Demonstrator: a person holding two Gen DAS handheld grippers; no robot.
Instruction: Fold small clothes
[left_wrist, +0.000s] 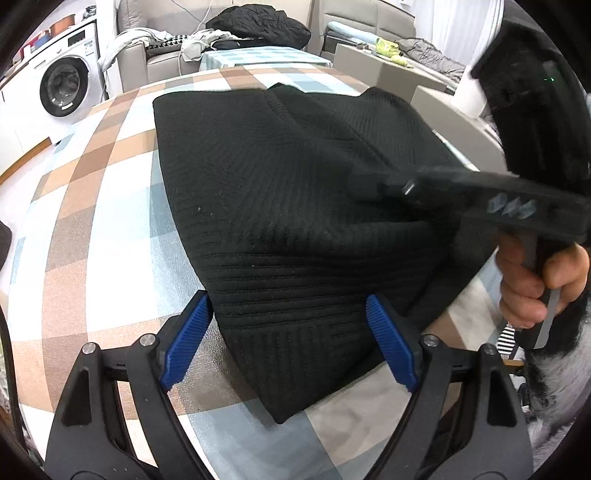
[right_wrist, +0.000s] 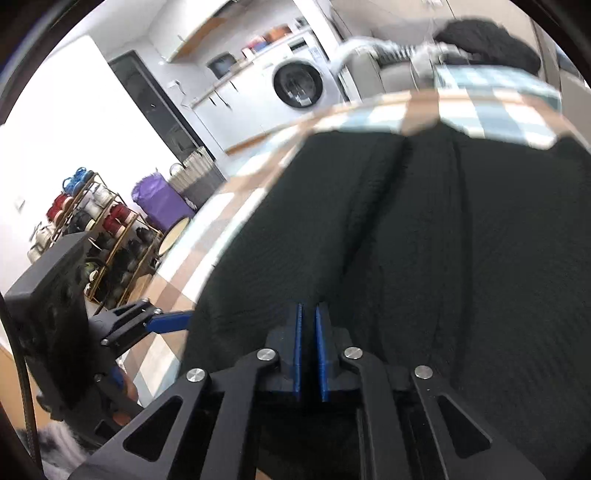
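Blue-padded fingers of the left gripper stand wide apart, straddling the near hem of the black ribbed garment, which lies on the checked tablecloth. Further right, the right gripper (pads nearly together) pinches a raised fold of that cloth.

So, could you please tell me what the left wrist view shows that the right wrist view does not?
Only the left wrist view shows the open left gripper astride the black garment, plus the hand holding the right tool. Only the right wrist view shows the right gripper nearly shut and a storage rack. Both show the garment, checked tablecloth and washing machine.
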